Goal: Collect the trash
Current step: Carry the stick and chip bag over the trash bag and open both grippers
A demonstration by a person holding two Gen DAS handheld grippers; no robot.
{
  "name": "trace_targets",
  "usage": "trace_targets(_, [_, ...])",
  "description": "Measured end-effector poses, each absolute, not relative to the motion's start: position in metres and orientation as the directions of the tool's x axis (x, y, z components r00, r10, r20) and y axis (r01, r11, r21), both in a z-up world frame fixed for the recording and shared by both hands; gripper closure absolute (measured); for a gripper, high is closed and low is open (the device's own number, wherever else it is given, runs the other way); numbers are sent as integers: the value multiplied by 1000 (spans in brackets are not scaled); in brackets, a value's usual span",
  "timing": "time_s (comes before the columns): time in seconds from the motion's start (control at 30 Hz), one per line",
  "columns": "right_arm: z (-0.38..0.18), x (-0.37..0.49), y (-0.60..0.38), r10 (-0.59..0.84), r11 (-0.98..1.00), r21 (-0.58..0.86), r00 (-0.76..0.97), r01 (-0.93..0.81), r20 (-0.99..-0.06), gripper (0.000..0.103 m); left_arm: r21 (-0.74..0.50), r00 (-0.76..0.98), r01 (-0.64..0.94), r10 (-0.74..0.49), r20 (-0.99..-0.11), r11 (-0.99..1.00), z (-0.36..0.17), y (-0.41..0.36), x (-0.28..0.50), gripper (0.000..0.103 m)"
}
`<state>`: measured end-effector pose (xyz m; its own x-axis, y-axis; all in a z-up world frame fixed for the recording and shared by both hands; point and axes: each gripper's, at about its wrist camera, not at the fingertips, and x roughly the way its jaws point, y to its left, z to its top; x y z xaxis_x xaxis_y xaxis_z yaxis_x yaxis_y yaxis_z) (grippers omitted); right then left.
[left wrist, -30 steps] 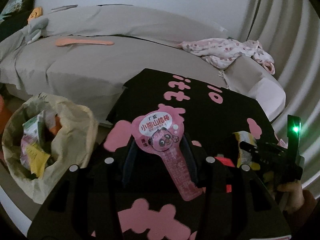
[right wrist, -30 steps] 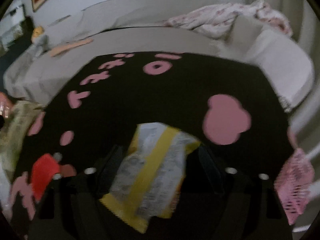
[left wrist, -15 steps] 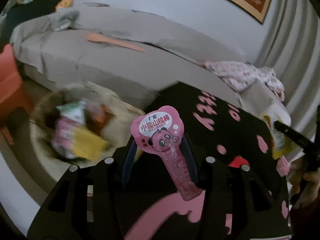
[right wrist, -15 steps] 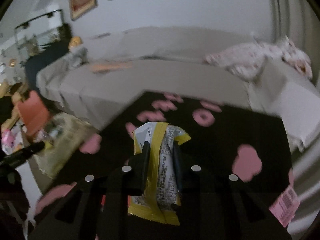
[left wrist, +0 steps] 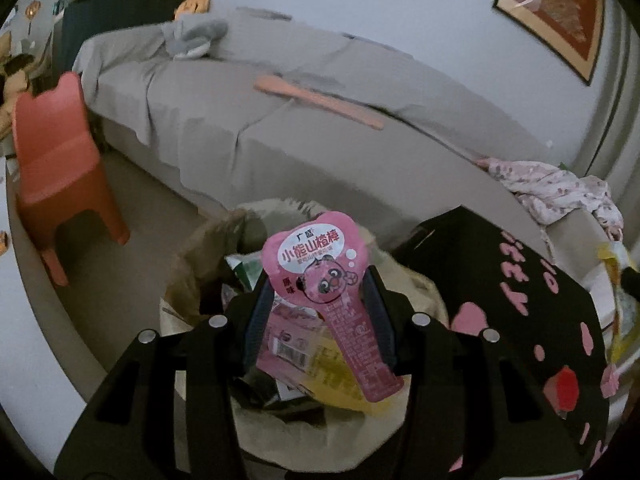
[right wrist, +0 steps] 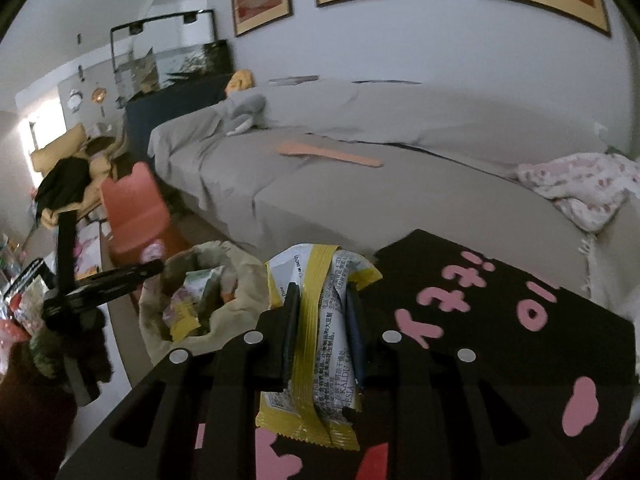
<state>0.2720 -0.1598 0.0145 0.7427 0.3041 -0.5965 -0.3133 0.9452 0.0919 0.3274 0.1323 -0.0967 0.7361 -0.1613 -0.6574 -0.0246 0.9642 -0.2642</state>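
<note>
My left gripper (left wrist: pixel 318 280) is shut on a pink candy wrapper (left wrist: pixel 320 272) with a cartoon bear face and holds it right above the open beige trash bag (left wrist: pixel 192 280), which holds several wrappers. My right gripper (right wrist: pixel 322 292) is shut on a yellow and white snack wrapper (right wrist: pixel 320 320) and holds it over the black table with pink marks (right wrist: pixel 500 320), to the right of the trash bag (right wrist: pixel 240 280). The left gripper's black body (right wrist: pixel 100 284) shows at the left of the right wrist view.
A grey covered sofa (left wrist: pixel 320 128) runs behind, with a flat orange piece (left wrist: pixel 320 98) and a pink patterned cloth (left wrist: pixel 560 188) on it. An orange child's chair (left wrist: pixel 56 160) stands on the floor at left. A red scrap (left wrist: pixel 564 388) lies on the table (left wrist: pixel 520 280).
My left gripper has swung left from over the table to above the trash bag, still holding the pink wrapper. My right gripper has lifted the yellow wrapper and moved toward the bag.
</note>
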Motion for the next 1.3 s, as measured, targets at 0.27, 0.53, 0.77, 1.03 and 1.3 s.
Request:
trace_targets(0.27, [1,289,-138,310,939,84,718,-333,-624,81,-234,676,-32,-151,-721,972,-125,127,342,60])
trace_targets(0.53, [-8,292,-127,298,937,58,704,-344,-644,81,-222,646,-31,-150,-748,975,-149,124,347,54])
trace_targets(0.77, [-17,310,-114,347,925,122,666,-361,-661,81,-303,724,-63,-165,-670,951,-114,148,327,36])
trace_targets(1.03, [-48,352,-17,494,845,226,549,-484,-674,81,-337,837,-271,48,-545,902,-70,191,249,28])
trace_targets(1.3, [-101,377,87,501,785,161,460,-598,-733,81,-383,826,-305,43,-561,872,-85,204,197,28])
